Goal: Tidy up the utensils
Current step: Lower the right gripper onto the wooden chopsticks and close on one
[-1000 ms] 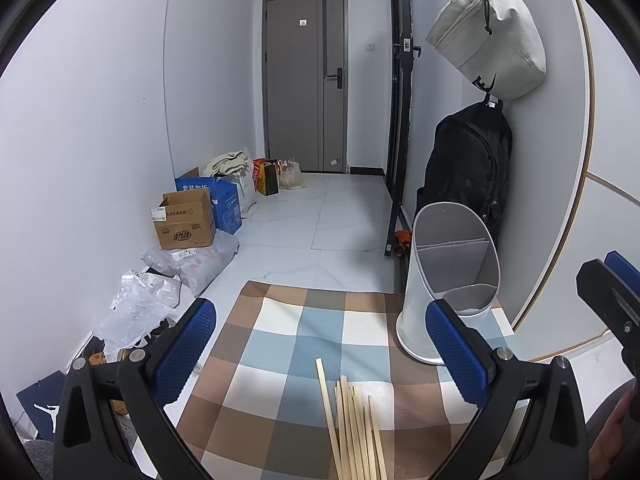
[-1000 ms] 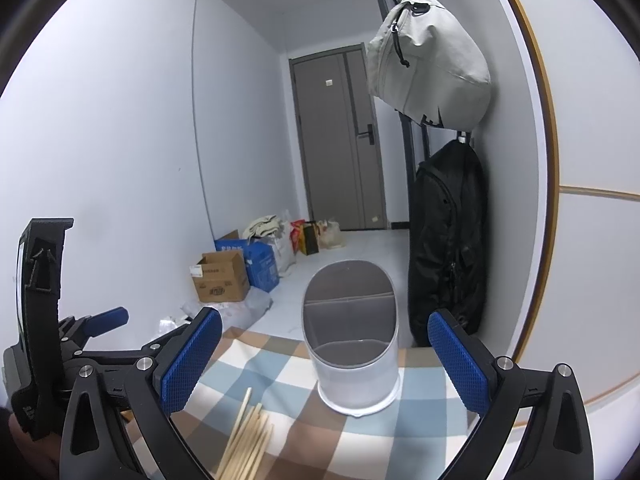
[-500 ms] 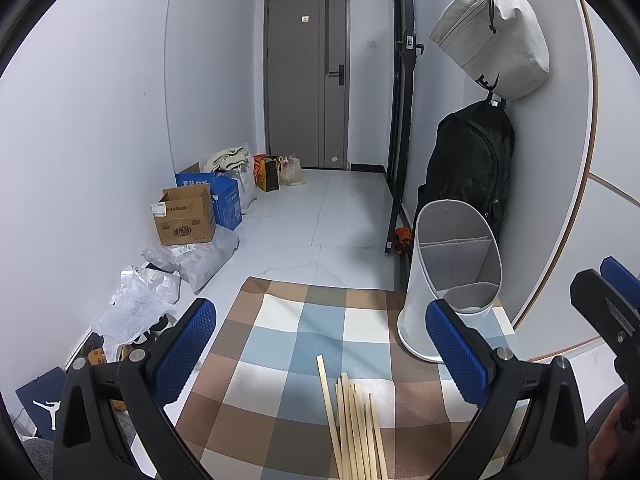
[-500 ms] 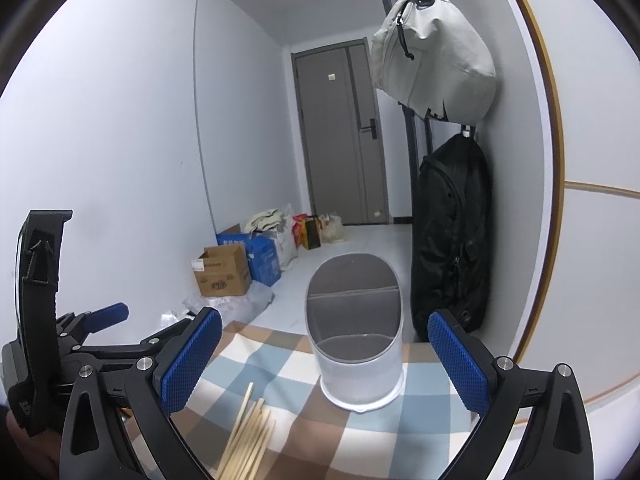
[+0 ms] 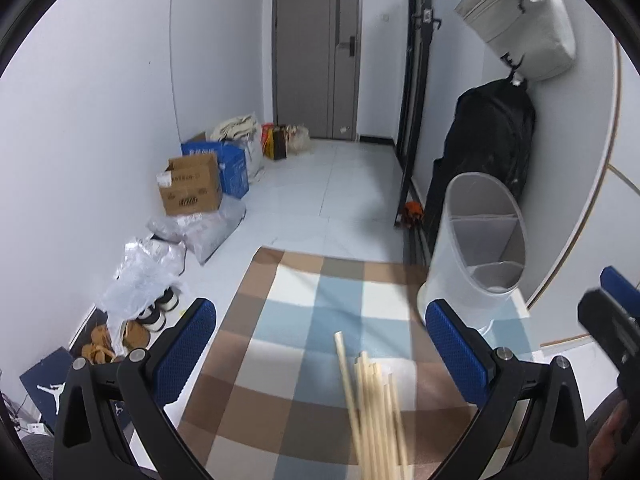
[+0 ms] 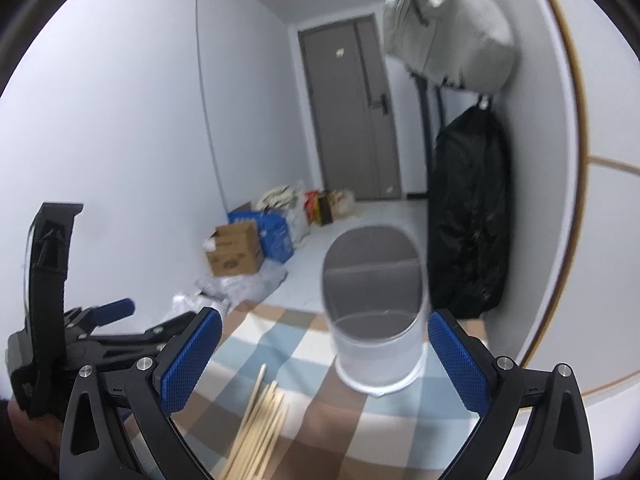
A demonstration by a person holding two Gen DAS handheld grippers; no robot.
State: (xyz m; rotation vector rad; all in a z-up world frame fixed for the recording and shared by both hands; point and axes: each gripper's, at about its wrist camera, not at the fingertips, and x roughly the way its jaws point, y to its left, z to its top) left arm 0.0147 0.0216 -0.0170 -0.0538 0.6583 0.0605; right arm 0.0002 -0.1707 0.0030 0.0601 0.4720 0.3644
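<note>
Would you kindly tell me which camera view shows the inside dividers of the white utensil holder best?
The left wrist view: the utensil holder is sharp there, its inner dividers clear. In the right wrist view it is motion-blurred, with only one divider faintly visible.

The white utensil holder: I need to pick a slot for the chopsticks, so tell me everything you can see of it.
The white utensil holder is a tall oval tub, apparently translucent plastic, with a slanted rim higher at the back. Inner dividers split it into compartments; none visibly holds anything. It stands upright on the far right part of the checked cloth, before a black backpack. The wooden chopsticks lie apart from it on the cloth, and neither gripper touches it.
</note>
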